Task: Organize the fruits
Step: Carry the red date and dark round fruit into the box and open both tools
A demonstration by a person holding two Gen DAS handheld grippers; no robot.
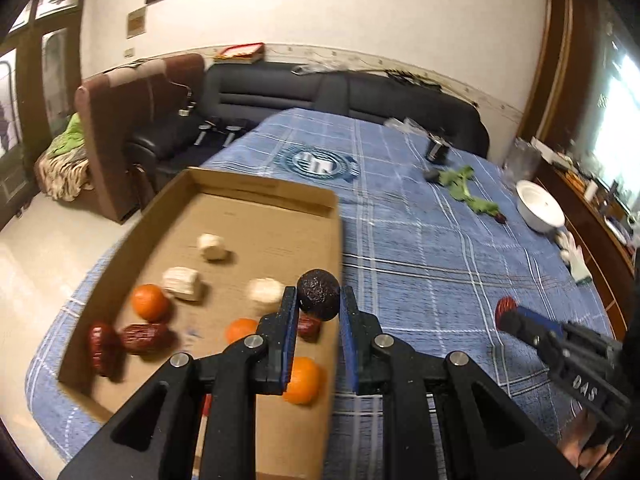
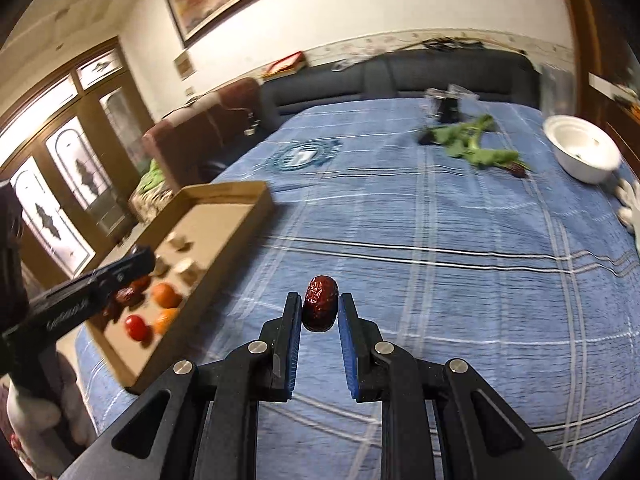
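My left gripper [image 1: 319,298] is shut on a dark, rough round fruit [image 1: 319,294], held above the right wall of a shallow cardboard tray [image 1: 256,196]. In the tray lie several oranges [image 1: 150,302], red dates [image 1: 144,338] and pale peeled pieces [image 1: 182,283]. My right gripper [image 2: 320,306] is shut on a wrinkled red date [image 2: 319,303], held over the blue checked cloth [image 2: 460,280] to the right of the tray [image 2: 224,192]. The right gripper also shows at the right in the left wrist view [image 1: 506,314], with the red date [image 1: 505,309] at its tip.
A white bowl [image 2: 580,152], a leafy green sprig [image 2: 472,144] and a dark small date [image 2: 518,169] lie at the far right of the table. A black jar [image 1: 437,150] stands farther back. A dark sofa [image 1: 280,88] runs behind the table. White gloves [image 1: 574,254] lie near the right edge.
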